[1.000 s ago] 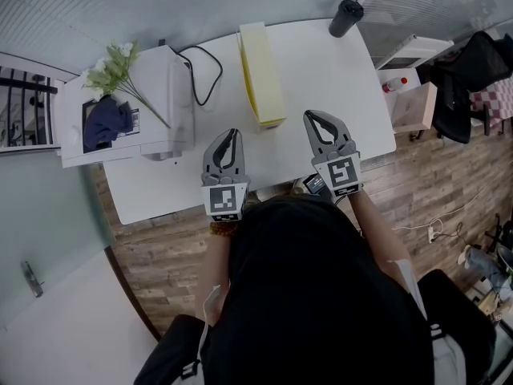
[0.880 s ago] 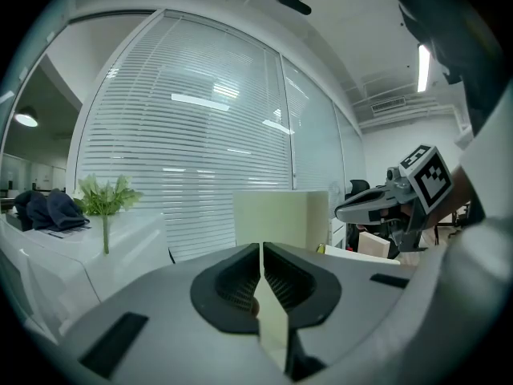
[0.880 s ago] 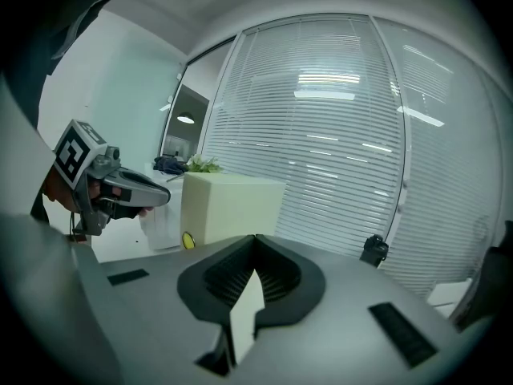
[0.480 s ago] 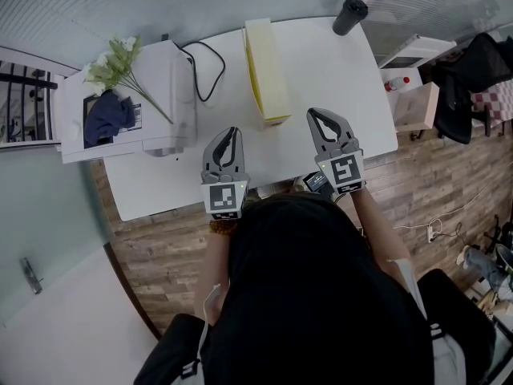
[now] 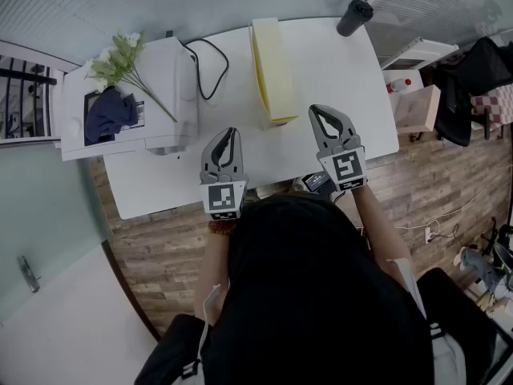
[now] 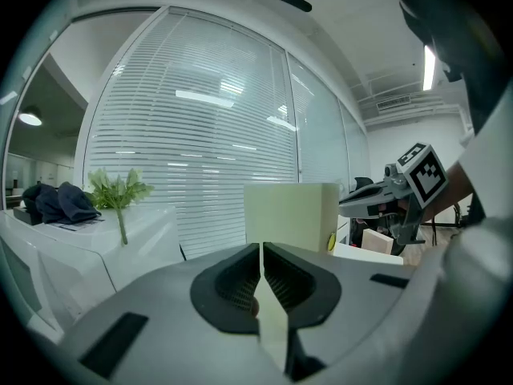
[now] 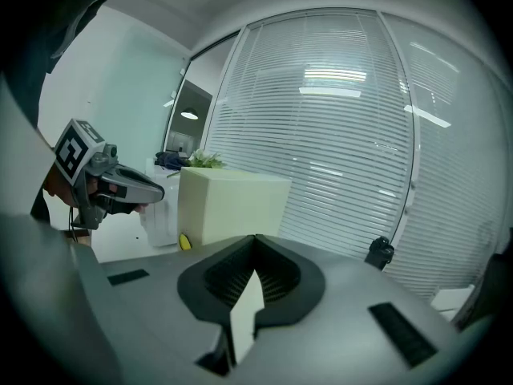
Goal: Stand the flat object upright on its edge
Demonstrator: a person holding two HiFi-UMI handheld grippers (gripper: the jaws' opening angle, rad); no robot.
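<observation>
Pale-yellow flat rectangular box (image 5: pixel 274 70) stands upright on its long edge on the white tabletop (image 5: pixel 341 79), ahead of & btwn both grippers, touching neither. The left gripper (image 5: pixel 230 133) & right gripper (image 5: pixel 318 111) have jaws closed together w/ nothing held

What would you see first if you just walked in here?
A pale yellow slab stands on edge mid-table. The left gripper and right gripper hover shut near the front edge of the white table, holding nothing. Green flowers lie on a white machine at left.
</observation>
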